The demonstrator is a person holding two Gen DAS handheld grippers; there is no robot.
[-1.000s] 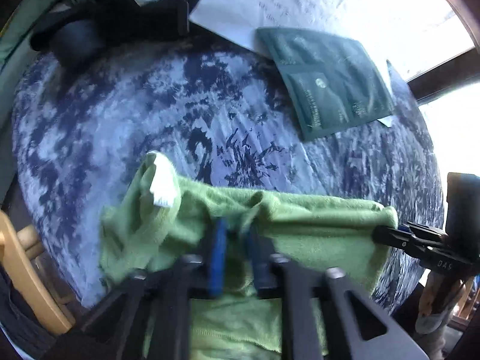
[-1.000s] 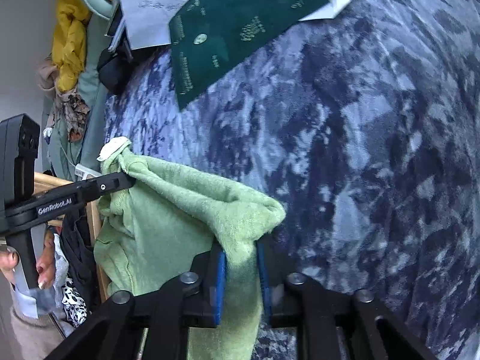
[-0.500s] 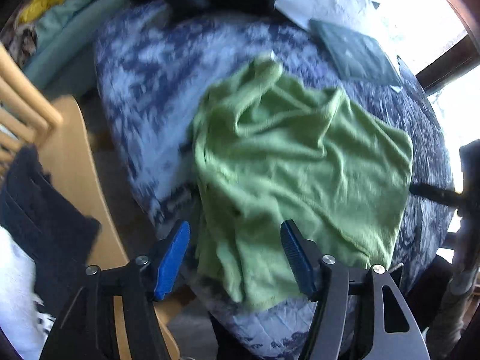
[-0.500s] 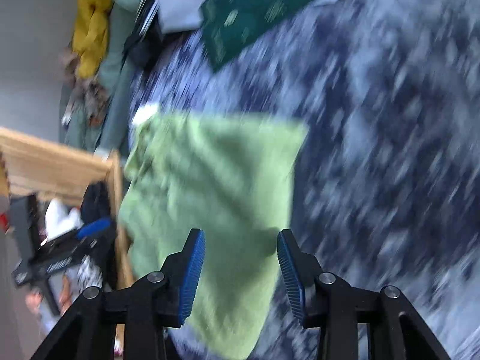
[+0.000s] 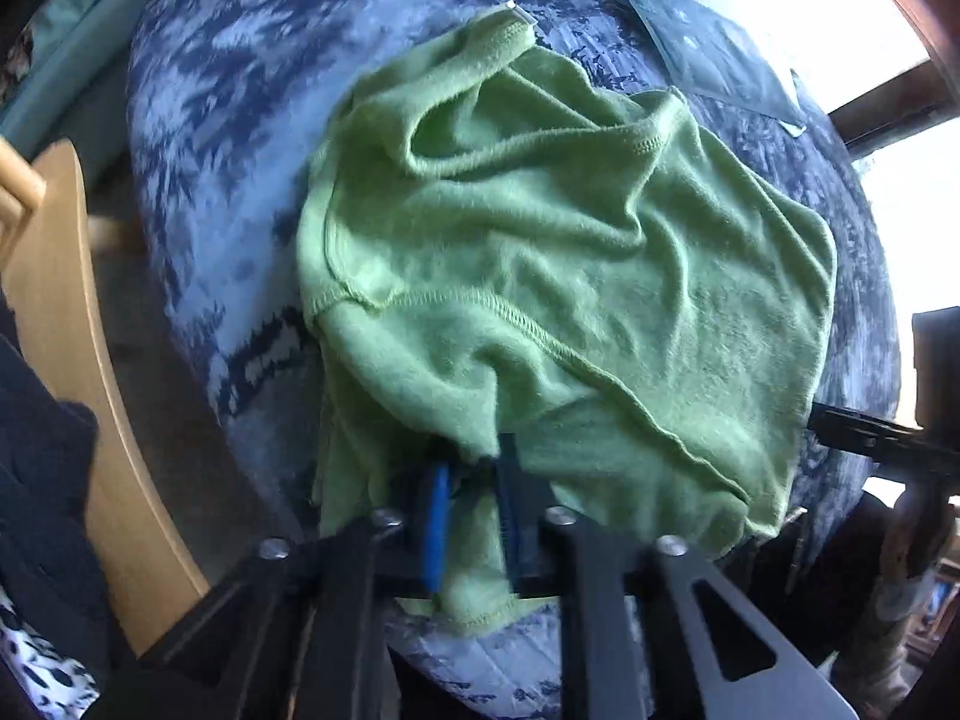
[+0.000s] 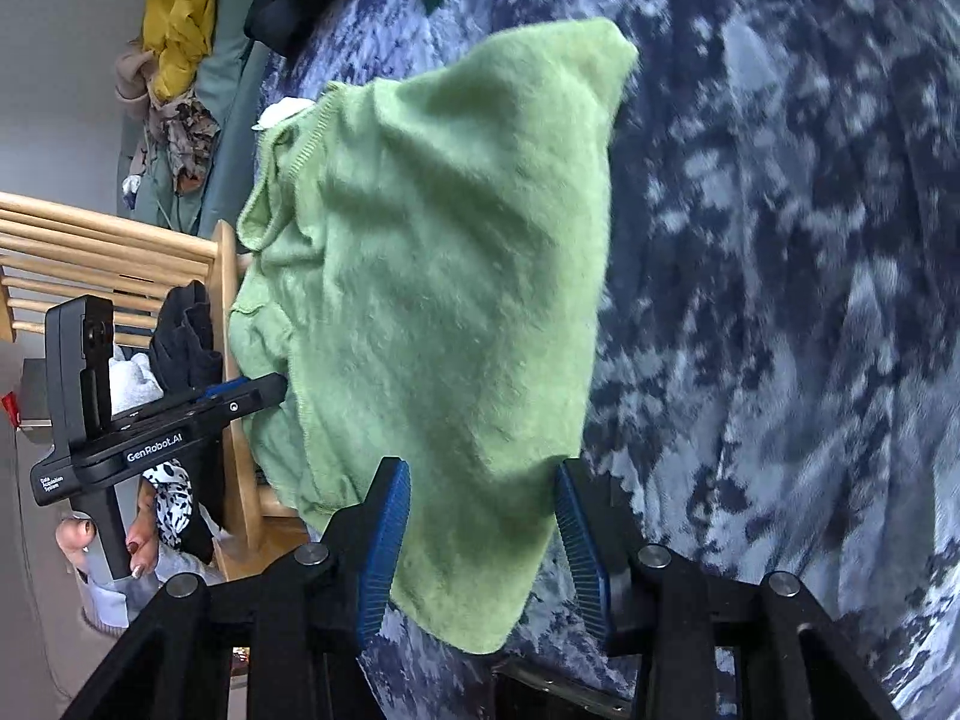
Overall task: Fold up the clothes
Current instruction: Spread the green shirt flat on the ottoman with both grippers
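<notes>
Left gripper point(image 5: 471, 525), jaws just closing, pinches the soft, limp green garment point(image 5: 558, 276) at its near hem; right gripper point(image 6: 483, 540) gapes unclenched over the near-right corner.

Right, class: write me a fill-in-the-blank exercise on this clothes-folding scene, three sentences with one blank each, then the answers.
1. The garment lying on the mottled blue cover is ____ in colour.
2. The left gripper has just been closing and is now pinching the garment's near ____.
3. The right gripper has its jaws ____, with the cloth between them but not pressed.

Missing words: green; edge; open
</notes>
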